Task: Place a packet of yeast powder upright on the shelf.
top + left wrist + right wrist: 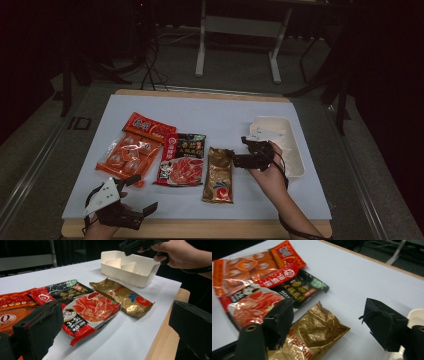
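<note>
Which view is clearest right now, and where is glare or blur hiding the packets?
High view: dim, dark surroundings, small print unreadable. Left gripper view: brightest and sharp, glare on the red-and-black packet and the gold packet. Right gripper view: soft blur; the right gripper has open jaws, with the gold packet's upper end below the gap between them.

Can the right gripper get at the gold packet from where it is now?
Probably yes: the right gripper hovers open just beside the gold packet, which lies flat and uncovered on the white mat, nothing between them.
</note>
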`<state>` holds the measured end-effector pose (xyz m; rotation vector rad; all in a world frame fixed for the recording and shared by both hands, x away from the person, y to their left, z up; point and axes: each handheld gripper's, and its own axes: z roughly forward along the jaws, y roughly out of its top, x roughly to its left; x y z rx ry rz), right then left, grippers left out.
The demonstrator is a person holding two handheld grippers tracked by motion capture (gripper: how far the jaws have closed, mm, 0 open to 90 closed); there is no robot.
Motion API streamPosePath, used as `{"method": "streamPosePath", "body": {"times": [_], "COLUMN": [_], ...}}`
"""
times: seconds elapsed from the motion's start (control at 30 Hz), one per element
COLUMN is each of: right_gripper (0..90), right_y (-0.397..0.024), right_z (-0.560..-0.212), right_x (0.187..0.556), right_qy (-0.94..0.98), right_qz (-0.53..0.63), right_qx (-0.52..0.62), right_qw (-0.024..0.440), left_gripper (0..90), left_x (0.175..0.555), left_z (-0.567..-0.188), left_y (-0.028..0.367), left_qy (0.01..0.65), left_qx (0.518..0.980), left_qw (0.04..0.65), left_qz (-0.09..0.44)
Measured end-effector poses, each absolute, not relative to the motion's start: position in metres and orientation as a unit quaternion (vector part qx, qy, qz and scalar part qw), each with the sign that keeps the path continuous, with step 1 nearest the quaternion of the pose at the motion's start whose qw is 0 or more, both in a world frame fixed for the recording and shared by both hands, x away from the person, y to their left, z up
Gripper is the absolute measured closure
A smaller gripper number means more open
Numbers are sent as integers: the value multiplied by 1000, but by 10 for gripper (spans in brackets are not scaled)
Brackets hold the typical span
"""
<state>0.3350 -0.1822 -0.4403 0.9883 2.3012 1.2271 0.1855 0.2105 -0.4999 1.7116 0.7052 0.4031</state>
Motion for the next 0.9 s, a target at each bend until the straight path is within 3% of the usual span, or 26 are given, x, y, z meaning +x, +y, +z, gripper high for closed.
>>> {"method": "streamPosePath", "body": {"times": [0.4,0.9], "right_gripper": [281,290], "right_y": [-153,-149], "right_z": [-471,-501], "right_x": [362,384], "right_qy": [826,828], "right_qz": [372,319], "right_qx": [390,440], "right_qw": [165,139], "left_gripper": [1,1], "left_x": [186,187], "left_z": [-501,-502], "left_y": [210,209], "left_qy": [302,301], "left_qx": [738,743], "left_qw": [578,573], "left_qz": [171,169]}}
